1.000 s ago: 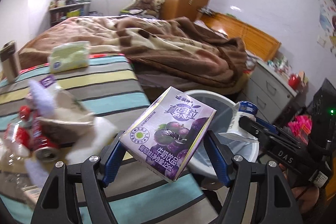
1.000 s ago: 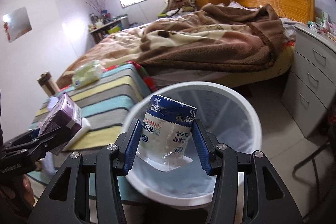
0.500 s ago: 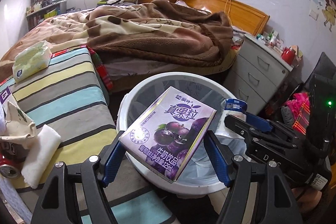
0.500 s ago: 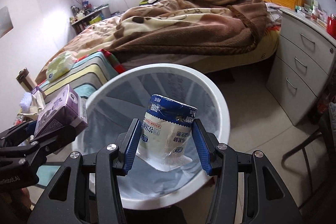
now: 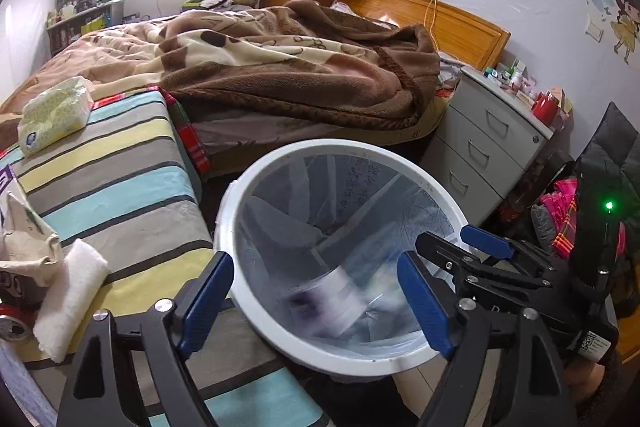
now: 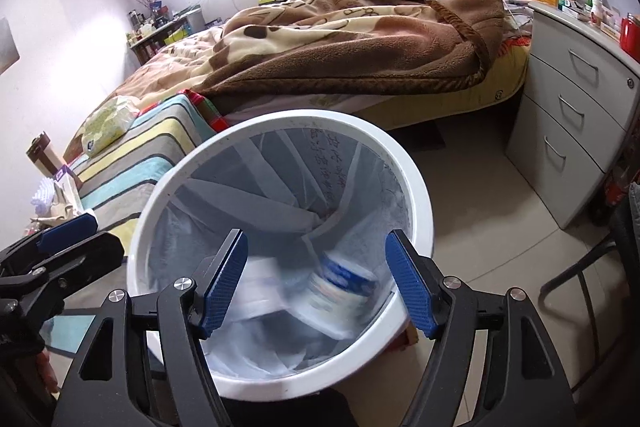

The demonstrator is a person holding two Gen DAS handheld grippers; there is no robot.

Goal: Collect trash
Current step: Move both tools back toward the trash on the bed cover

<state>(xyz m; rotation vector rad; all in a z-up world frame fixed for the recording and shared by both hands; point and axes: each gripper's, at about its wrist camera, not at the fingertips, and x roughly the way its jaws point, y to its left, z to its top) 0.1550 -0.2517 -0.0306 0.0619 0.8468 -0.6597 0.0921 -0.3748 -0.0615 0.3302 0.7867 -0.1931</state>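
Note:
A white trash bin (image 5: 228, 227) with a clear liner stands on the floor beside the striped bench; it also shows in the right wrist view (image 6: 420, 195). My left gripper (image 5: 316, 291) is open and empty above the bin's near rim. My right gripper (image 6: 320, 279) is open and empty over the bin. A purple milk carton (image 5: 324, 295) is blurred, falling inside the bin. A white and blue yogurt cup (image 6: 344, 283) is blurred inside the bin too. The right gripper shows in the left wrist view (image 5: 452, 247), the left gripper in the right wrist view (image 6: 76, 239).
The striped bench (image 5: 104, 167) holds a crumpled paper bag (image 5: 24, 239), a white tissue wad (image 5: 68, 299), a red can (image 5: 10, 323) and a green tissue pack (image 5: 54, 111). A bed with a brown blanket (image 5: 280, 67) lies behind. A grey drawer unit (image 5: 488, 147) stands at the right.
Both grippers opened over the bin. The purple carton left my left gripper and the yogurt cup left my right gripper; both are dropping into the bin.

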